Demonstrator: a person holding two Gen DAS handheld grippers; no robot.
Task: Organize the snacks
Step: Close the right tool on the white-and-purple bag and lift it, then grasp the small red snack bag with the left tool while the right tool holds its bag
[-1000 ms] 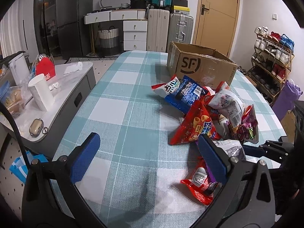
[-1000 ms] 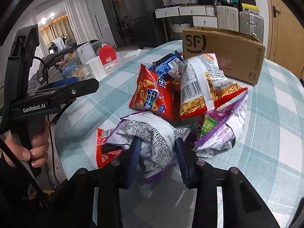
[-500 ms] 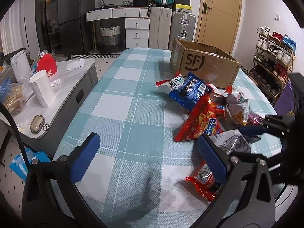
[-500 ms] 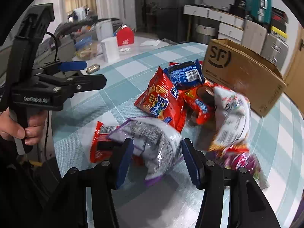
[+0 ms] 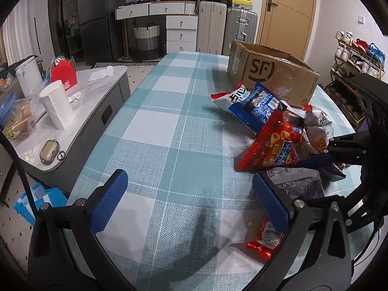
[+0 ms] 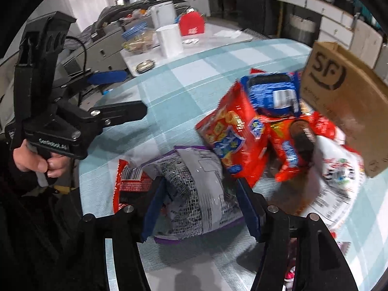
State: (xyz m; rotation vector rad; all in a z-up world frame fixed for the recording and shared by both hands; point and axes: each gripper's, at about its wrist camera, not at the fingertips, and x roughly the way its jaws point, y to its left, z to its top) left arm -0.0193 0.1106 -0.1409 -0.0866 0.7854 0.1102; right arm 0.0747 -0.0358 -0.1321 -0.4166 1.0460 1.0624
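A pile of snack bags lies on the teal checked table in front of an open SF cardboard box. My right gripper has its jaws around a silver and purple bag, which also shows in the left wrist view. Beside it lie a small red packet, a red snack bag and a blue bag. My left gripper is open and empty over bare tablecloth, left of the pile; it also shows in the right wrist view.
A grey side counter left of the table holds a white cup, a red carton and a small case. Suitcases and drawers stand at the back, a shoe rack at the right.
The right gripper swung left and tilted with the silver and purple bag between its fingers; its jaws stand wider than a second ago. The left gripper rose slightly and stayed open.
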